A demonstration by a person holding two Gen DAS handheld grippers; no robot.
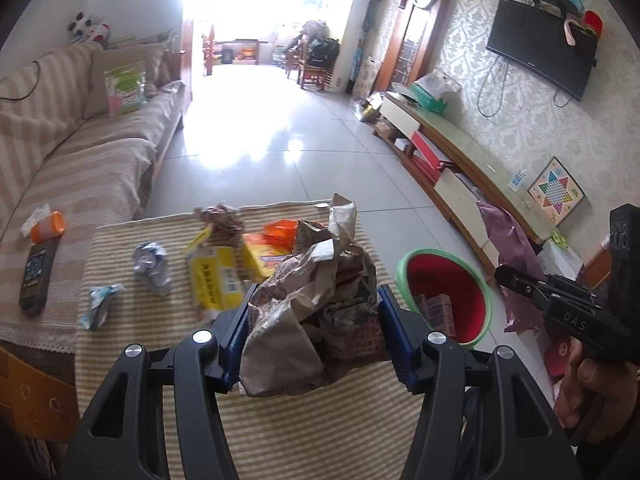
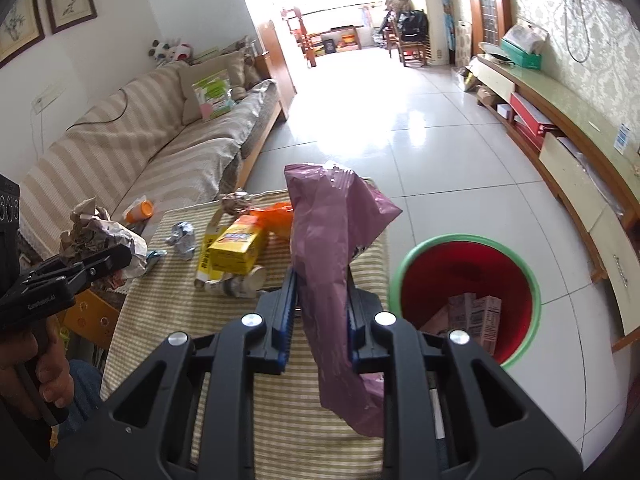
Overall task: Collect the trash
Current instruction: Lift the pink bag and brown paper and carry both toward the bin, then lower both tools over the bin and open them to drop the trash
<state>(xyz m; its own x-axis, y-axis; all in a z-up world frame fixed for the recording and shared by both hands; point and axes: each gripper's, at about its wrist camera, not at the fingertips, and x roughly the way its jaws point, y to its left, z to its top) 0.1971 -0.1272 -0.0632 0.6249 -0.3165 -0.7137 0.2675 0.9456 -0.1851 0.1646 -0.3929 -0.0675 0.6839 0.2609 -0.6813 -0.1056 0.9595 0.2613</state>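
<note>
My left gripper [image 1: 314, 312] is shut on a crumpled brown paper wad [image 1: 316, 292] above the striped table [image 1: 280, 420]. My right gripper [image 2: 322, 292] is shut on a purple plastic bag [image 2: 332, 232], held upright over the table's right edge. The red bin with a green rim [image 2: 466, 296] stands on the floor to the right and holds small cartons [image 2: 476, 316]; it also shows in the left wrist view [image 1: 448, 292]. On the table lie yellow boxes [image 1: 218, 276], an orange wrapper [image 1: 280, 230], a silver foil ball [image 1: 152, 264] and a small blue wrapper [image 1: 98, 304].
A striped sofa [image 1: 60, 152] runs along the left with an orange cup [image 1: 50, 226] and a remote [image 1: 36, 276] on it. A low TV cabinet [image 1: 460, 152] lines the right wall. Tiled floor [image 1: 280, 120] stretches ahead.
</note>
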